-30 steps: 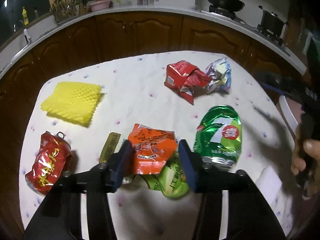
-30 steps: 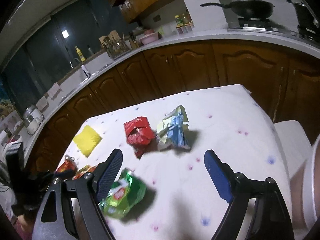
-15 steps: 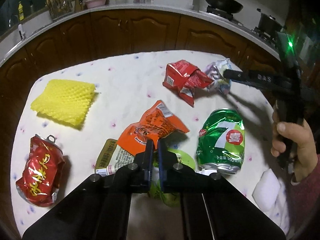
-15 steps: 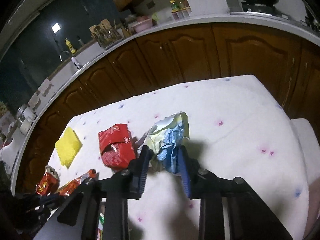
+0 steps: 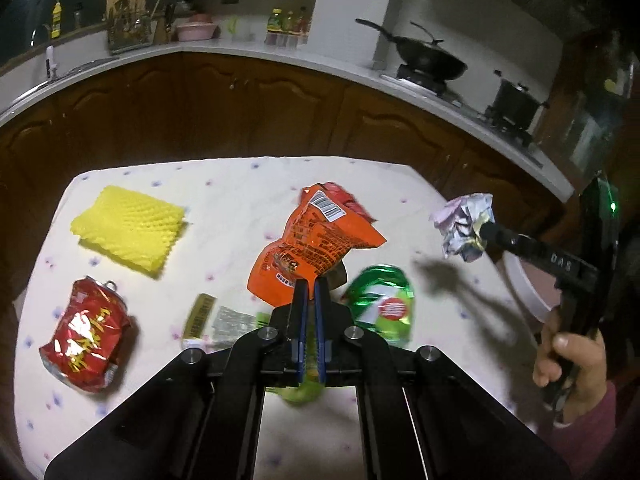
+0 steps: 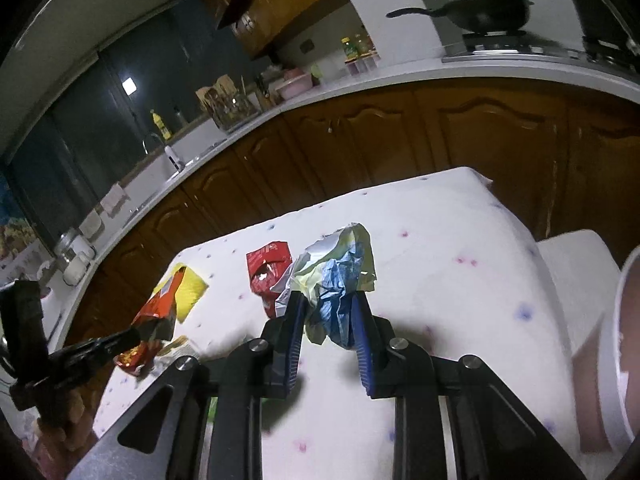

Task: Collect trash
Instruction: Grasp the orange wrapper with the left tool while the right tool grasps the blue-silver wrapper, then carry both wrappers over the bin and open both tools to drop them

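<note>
Grippers both loaded; my left gripper (image 5: pixel 311 286) clamps the orange snack wrapper (image 5: pixel 314 246), hanging above the table (image 5: pixel 240 184); right gripper (image 6: pixel 326 312) pinches the crumpled foil wrapper (image 6: pixel 334 276); white bin (image 6: pixel 616 344) lies right, nearer the right hand.

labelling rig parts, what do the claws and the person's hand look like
Both the left claw and the right claw have black angular linkages with silver round bolts and blue finger pads. The right one's bar bears pale lettering and a green light. The right hand is bare, with a pinkish-red sleeve.
</note>
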Demonstrator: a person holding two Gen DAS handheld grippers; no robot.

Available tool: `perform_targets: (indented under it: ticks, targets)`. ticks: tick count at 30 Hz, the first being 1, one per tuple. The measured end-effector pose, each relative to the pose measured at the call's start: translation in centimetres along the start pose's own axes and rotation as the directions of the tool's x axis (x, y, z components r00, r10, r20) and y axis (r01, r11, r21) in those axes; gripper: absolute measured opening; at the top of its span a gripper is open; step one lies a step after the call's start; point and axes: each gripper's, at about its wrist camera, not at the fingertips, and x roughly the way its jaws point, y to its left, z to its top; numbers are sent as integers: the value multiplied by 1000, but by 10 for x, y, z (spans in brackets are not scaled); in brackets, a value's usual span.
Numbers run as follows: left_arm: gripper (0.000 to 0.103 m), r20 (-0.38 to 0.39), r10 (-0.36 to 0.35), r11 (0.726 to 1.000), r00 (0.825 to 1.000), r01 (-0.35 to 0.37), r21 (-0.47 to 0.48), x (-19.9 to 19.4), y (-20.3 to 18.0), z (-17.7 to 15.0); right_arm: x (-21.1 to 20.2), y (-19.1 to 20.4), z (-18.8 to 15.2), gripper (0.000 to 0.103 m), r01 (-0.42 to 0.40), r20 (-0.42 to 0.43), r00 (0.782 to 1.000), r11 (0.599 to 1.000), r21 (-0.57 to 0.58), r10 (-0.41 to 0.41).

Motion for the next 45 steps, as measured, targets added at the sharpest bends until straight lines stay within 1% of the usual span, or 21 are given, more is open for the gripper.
perform_targets:
  ticks: [7,13,18,21,26,30,35,40,45]
  targets:
    - [3,1,-60,998,998,60,10,-4,-32,-7,-45,-11,-12,24,30,40,999,999,14,-30]
    - [3,-9,-121,993,993,121,-10,-1,-59,-16,-75,-28,-21,24,58,65,996,997,49,-61]
    - [3,-22,-163,987,986,164,6,3,-84,-20,-102,-47,-32,24,93,88,991,993,74,-99]
    - [3,-31,-184,982,982,185,33,5,-103,-21,-117,-57,-39,24,117,100,987,989,88,-126]
    - [3,-45,-223,971,974,226,77,9,-136,-21,-146,-81,-46,24,153,128,977,980,129,-170]
    - [3,-56,-251,958,966,257,130,12,-170,-20,-166,-100,-51,24,182,147,968,971,155,-205]
    - [3,-72,-284,944,956,292,156,19,-201,-18,-187,-121,-56,24,211,167,956,959,189,-243]
    - [3,-98,-316,927,944,329,182,29,-230,-12,-200,-142,-57,24,236,172,946,947,216,-275]
    - [3,-119,-333,911,935,352,216,41,-260,-7,-205,-161,-58,24,251,170,940,938,240,-295]
